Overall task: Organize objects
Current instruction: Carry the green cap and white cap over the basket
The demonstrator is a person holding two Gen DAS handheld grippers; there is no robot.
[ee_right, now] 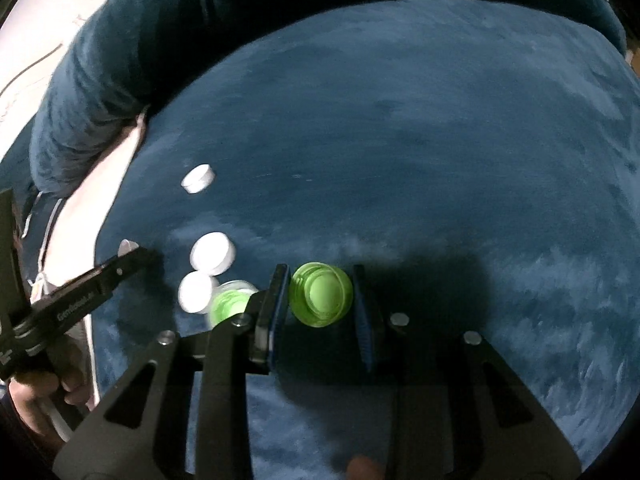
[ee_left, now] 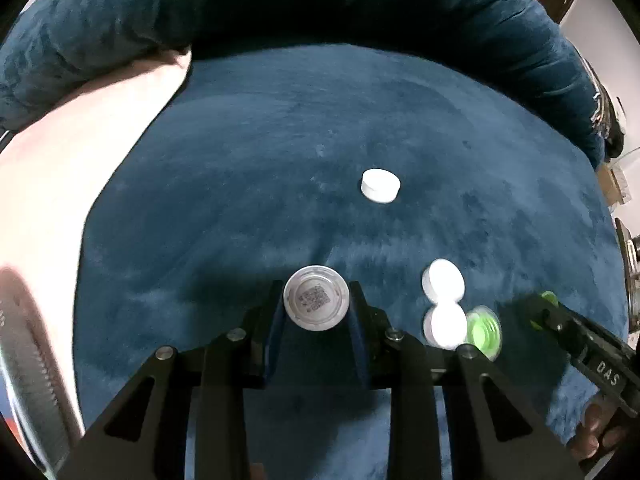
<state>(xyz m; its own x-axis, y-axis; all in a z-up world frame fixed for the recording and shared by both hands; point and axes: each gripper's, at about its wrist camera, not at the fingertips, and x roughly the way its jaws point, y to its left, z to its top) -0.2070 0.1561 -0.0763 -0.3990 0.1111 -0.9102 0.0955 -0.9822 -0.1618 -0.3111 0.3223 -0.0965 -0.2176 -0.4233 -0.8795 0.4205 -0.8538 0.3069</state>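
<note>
Left wrist view: left gripper (ee_left: 316, 306) grips a grey cap (ee_left: 316, 303), right gripper (ee_right: 322, 294) a green cap (ee_right: 322, 294); one white cap (ee_left: 380, 185) far ahead lies unsorted.

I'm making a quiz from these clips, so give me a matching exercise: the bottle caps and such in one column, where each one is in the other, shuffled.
Things:
1. grey round plastic cap with a printed code
2. green translucent plastic cap
3. lone white round plastic cap
4. second green plastic cap

Places:
A. alone, farther out on the blue plush cushion
B. between the left gripper fingers
C. beside a pair of white caps
D. between the right gripper fingers

Pairs: 1-B, 2-D, 3-A, 4-C
</note>
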